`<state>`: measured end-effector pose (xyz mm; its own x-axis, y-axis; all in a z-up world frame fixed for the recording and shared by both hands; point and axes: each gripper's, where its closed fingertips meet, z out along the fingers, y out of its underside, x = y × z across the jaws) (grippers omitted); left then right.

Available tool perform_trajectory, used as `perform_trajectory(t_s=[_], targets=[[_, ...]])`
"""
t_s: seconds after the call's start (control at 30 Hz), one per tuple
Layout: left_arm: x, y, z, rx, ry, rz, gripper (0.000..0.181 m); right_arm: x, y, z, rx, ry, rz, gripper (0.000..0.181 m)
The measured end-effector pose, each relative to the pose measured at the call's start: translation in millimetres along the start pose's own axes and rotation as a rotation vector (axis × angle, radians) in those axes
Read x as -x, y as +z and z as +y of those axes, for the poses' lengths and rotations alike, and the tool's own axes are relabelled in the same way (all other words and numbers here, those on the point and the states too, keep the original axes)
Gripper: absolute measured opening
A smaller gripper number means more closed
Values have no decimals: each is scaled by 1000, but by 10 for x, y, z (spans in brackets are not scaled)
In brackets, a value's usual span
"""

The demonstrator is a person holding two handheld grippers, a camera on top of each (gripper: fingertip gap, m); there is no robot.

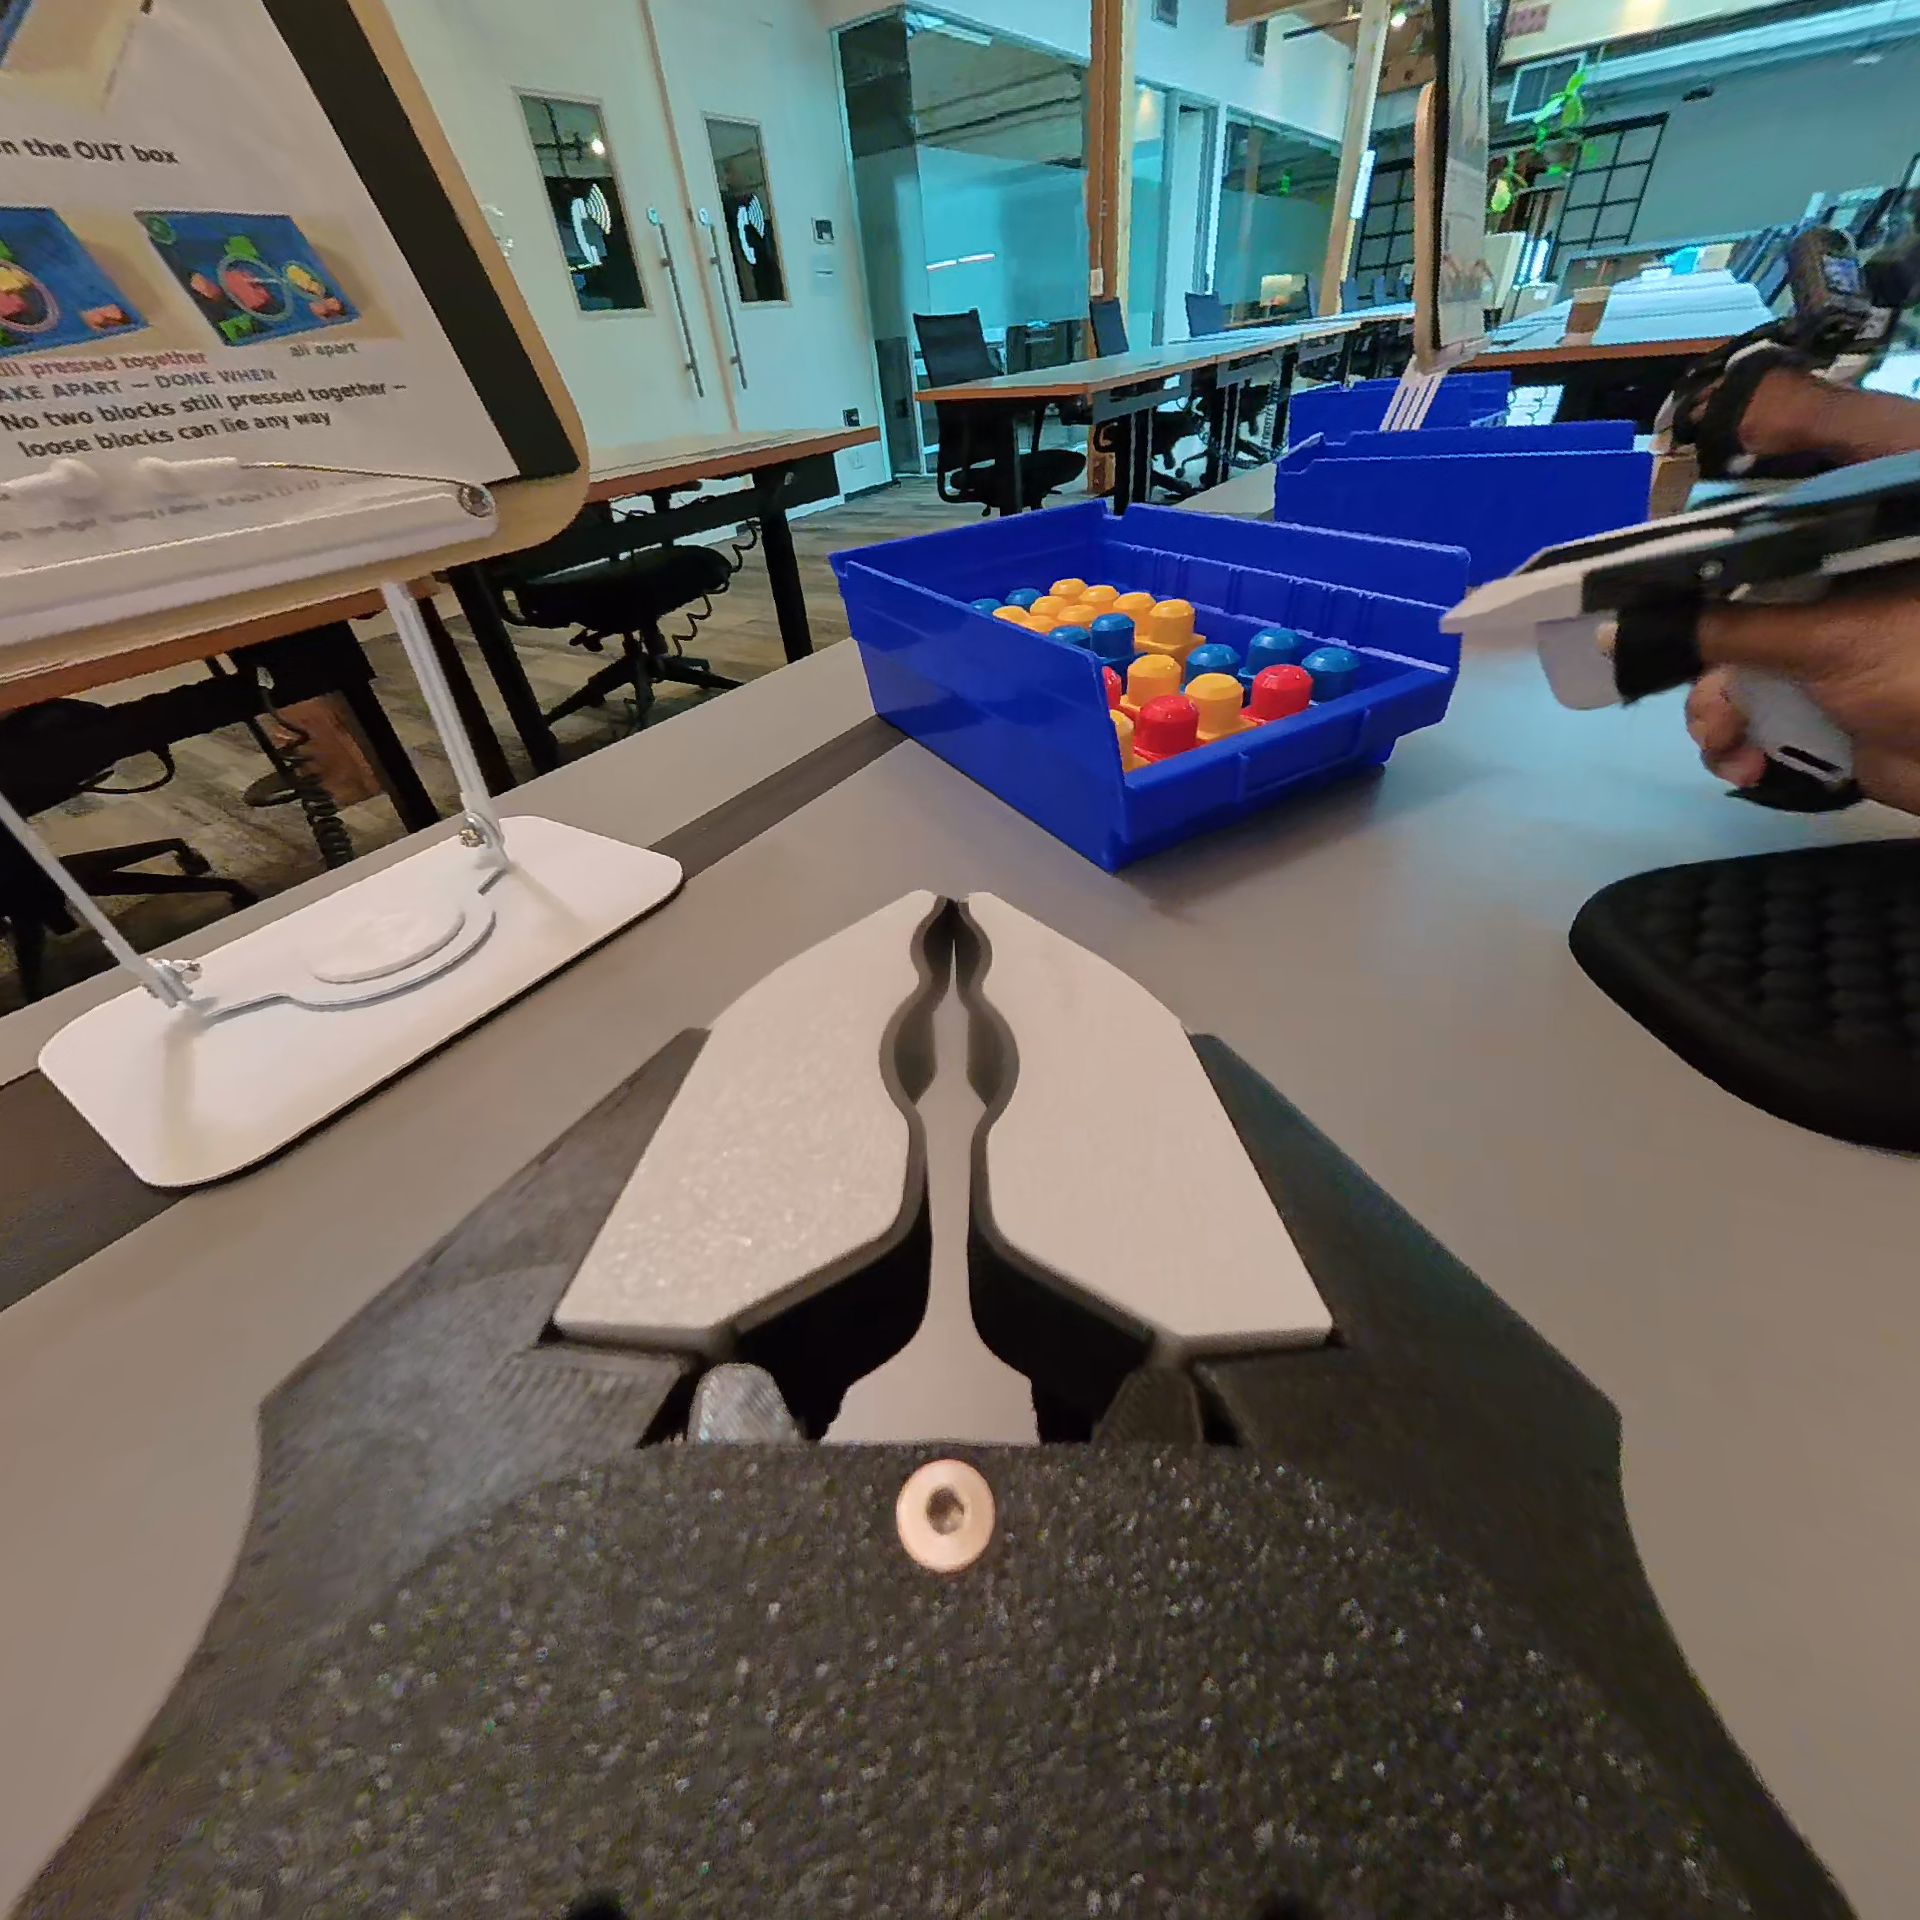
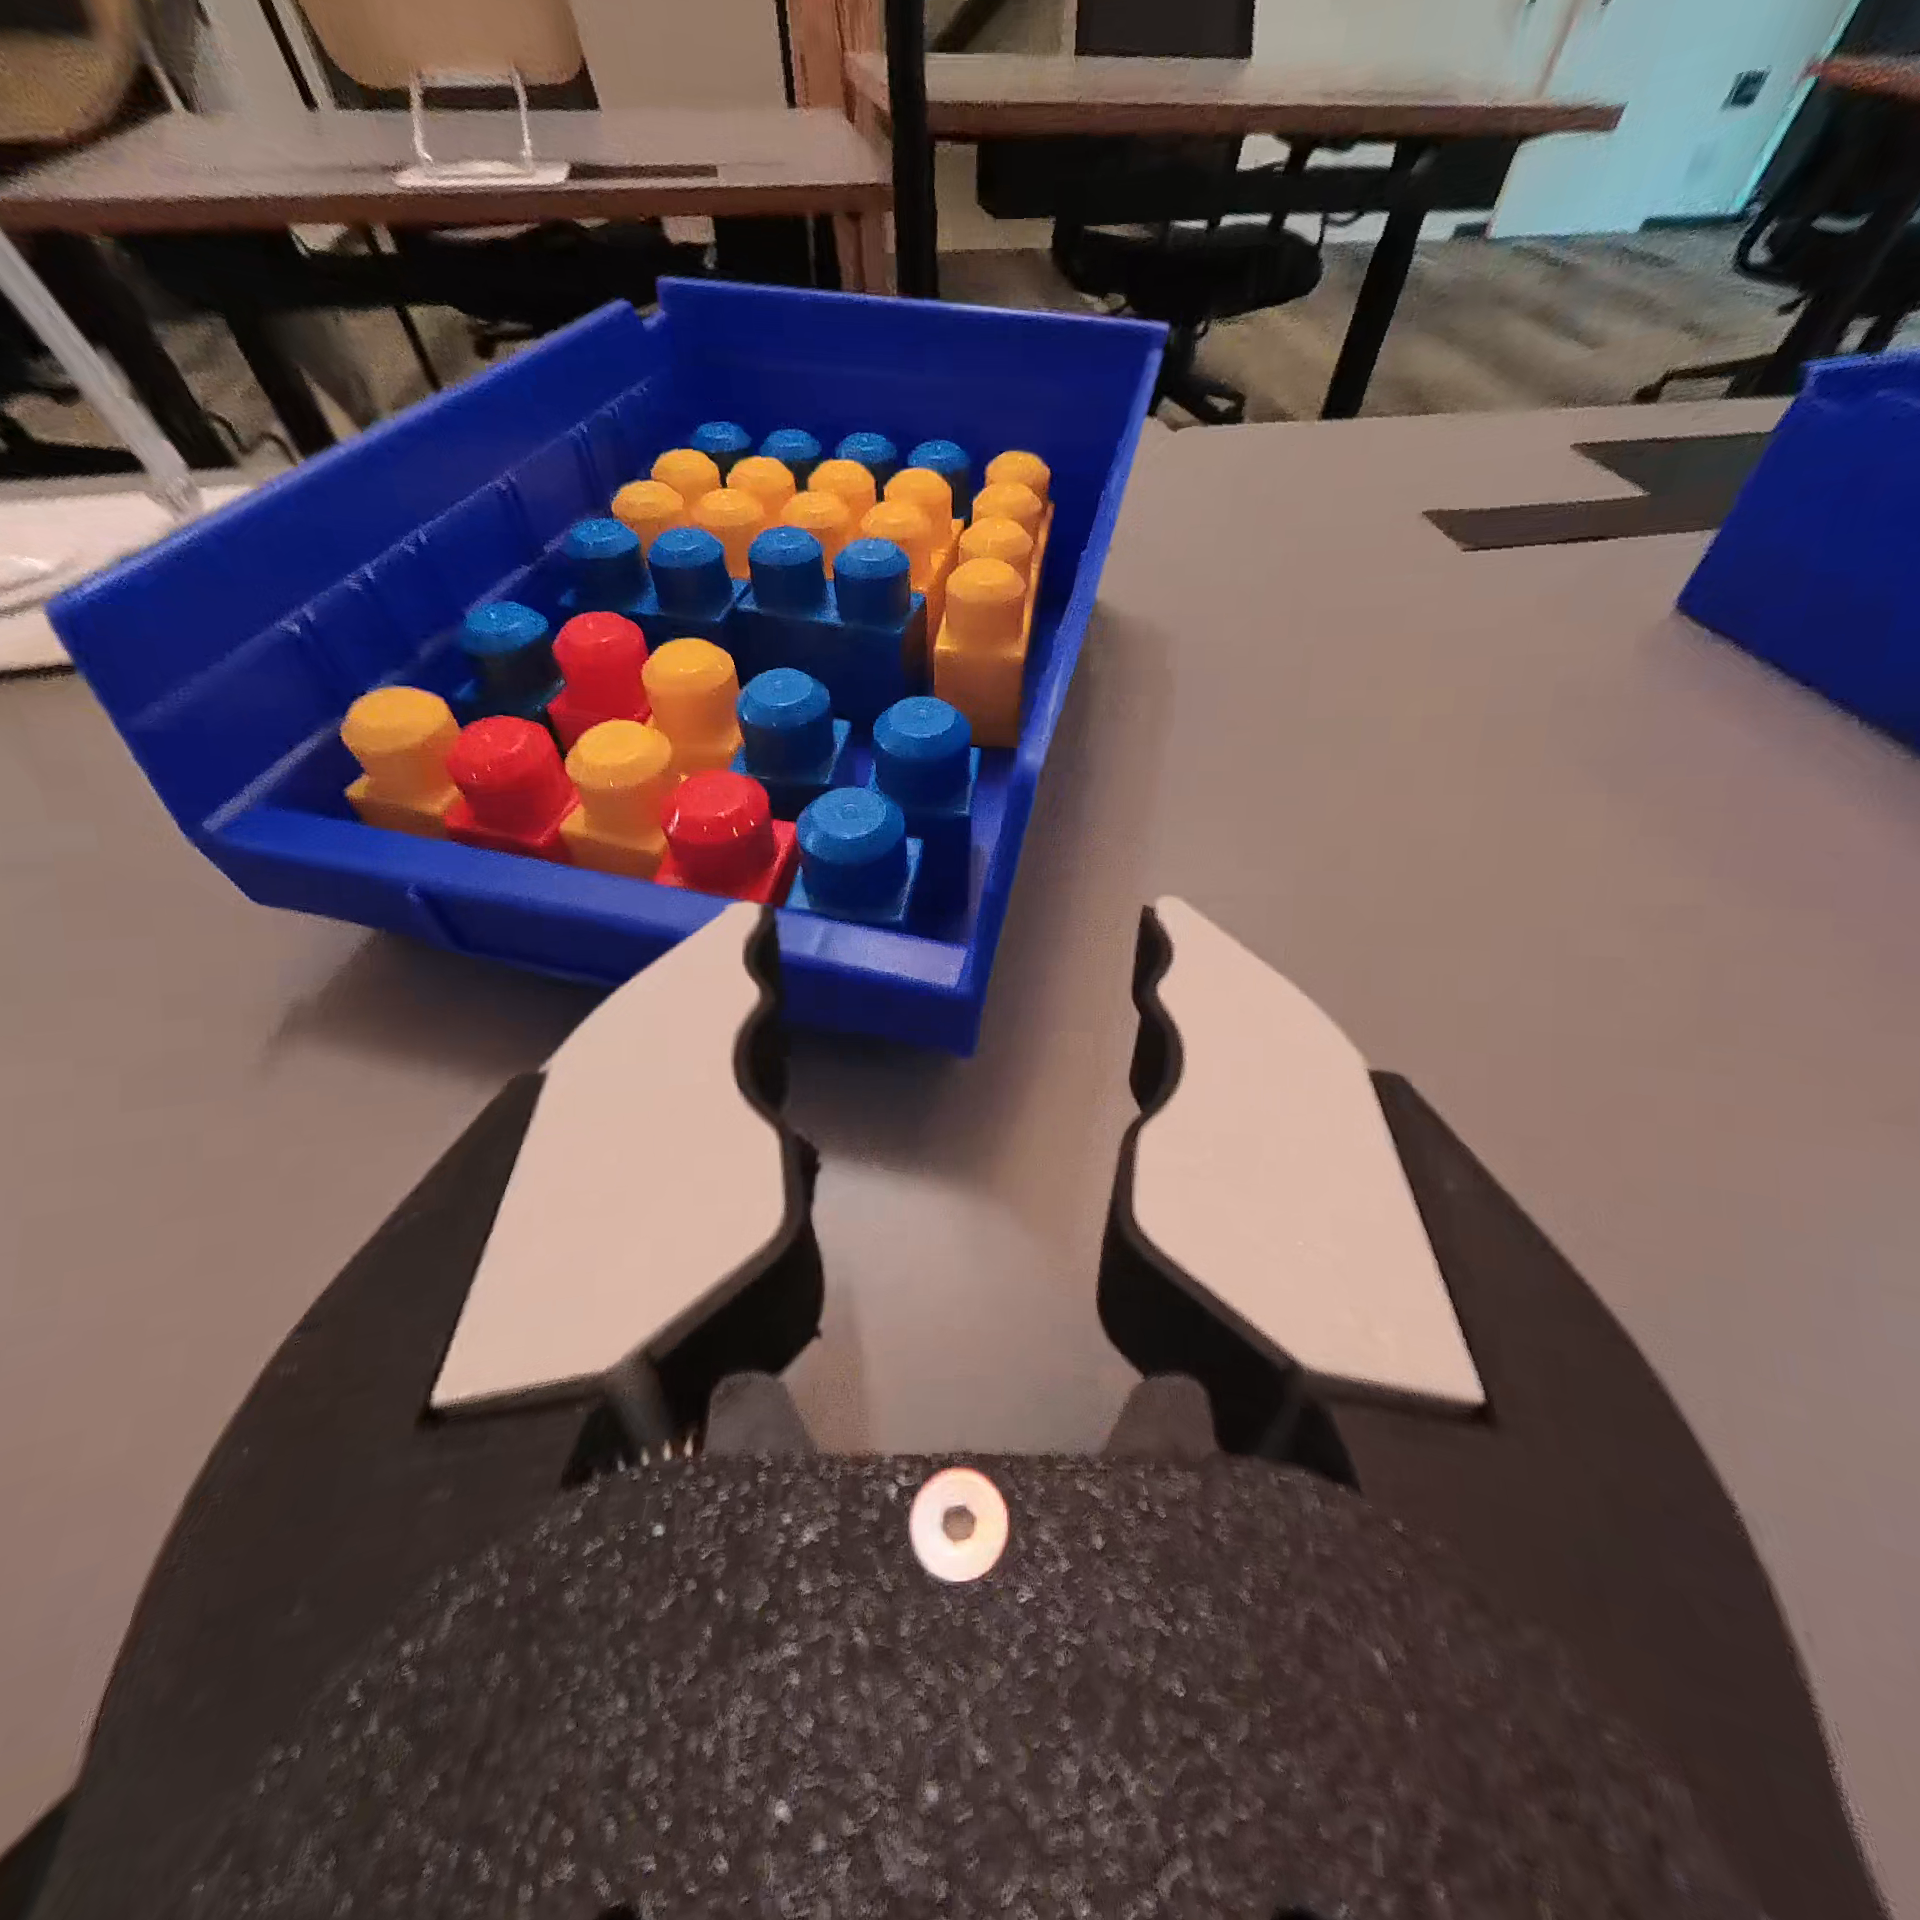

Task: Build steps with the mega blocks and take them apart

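Note:
A blue bin [image 2: 312,582] on the grey table holds several mega blocks in blue, orange and red [image 2: 717,665], studs up. It also shows in the left wrist view [image 1: 997,727], ahead and to the right. My right gripper [image 2: 956,920] is open and empty, its tips just short of the bin's near wall, above the table. My left gripper [image 1: 954,906] is shut and empty, low over the table, well short of the bin. The right gripper [image 1: 1475,613], held by a hand, shows in the left wrist view beside the bin's right side.
A white stand [image 1: 343,977] with an instruction sheet is at the left. A black textured pad [image 1: 1777,987] lies at the right. More blue bins [image 1: 1475,488] stand behind; one [image 2: 1829,561] shows at the right edge. Office desks and chairs lie beyond the table edge. The gap from one gripper's tips to the other's is roughly 35 cm.

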<state>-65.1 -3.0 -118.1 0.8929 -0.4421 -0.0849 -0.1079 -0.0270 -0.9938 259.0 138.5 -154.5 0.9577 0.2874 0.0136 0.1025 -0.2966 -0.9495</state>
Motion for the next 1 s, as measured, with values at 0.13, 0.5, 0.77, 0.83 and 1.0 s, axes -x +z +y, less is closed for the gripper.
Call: perform_trajectory(t_s=[0.13, 0.5, 0.77, 0.83, 1.0], targets=[[-50, 16, 9, 10, 35, 3, 0, -20, 291, -62, 12, 53, 1, 68], [-107, -6, -20, 9, 66, 16, 0, -103, 598, -56, 76, 63, -6, 6], [-101, -16, -38, 4, 69, 17, 0, 275, 47, 122, 87, 23, -151, 4], [-100, -11, -20, 10, 71, 15, 0, 438, -104, 168, 87, 14, -176, 4], [-87, -2, 5, 20, 83, 2, 0, 840, -264, 214, 90, -22, -221, 4]])
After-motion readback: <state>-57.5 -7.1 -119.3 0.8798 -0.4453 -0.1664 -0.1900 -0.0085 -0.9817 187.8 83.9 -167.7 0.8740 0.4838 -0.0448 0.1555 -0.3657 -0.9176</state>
